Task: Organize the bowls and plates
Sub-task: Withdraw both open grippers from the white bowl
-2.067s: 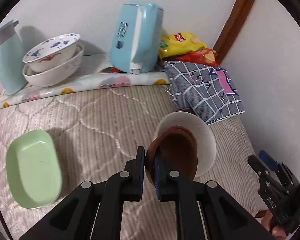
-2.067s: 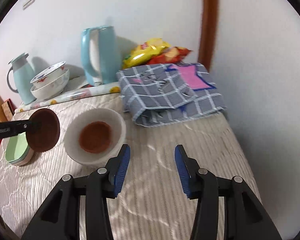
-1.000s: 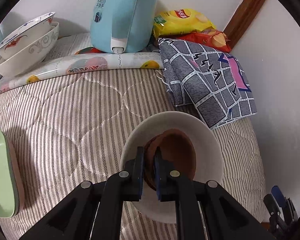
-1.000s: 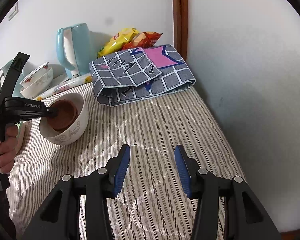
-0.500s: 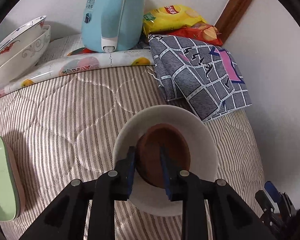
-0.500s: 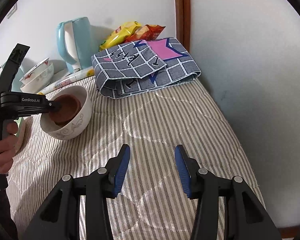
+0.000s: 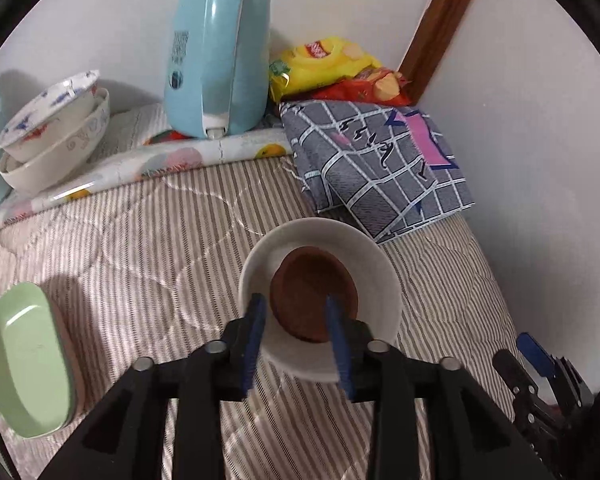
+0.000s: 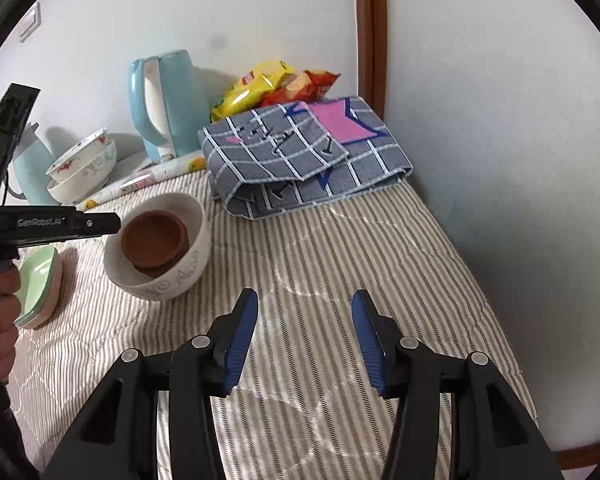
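Resting inside the white ceramic bowl with grey swirl patterning, the small round brown dishes sit stacked near the middle of the striped quilted bed. The left gripper hangs over the bowl's near rim with its blue-padded jaws spread apart on either side of the brown stack, holding nothing; a second ago those jaws were pinched on the upper brown dish, and half a second ago they had only begun to part. The right gripper hovers empty with its jaws wide, low over bare quilt, well apart from the bowl. Open striped surface runs from the bowl toward the near edge and toward the white wall on the right. Just beyond the bowl lies the folded grey checked cloth with a pink patch, its corner nearly touching the rim in the left wrist view. To the left, near the bed's edge, sits the pale green oblong dish, on top of a pinkish one. Along the back wall stand the light blue electric kettle, two nested white patterned bowls, and yellow and red snack bags.
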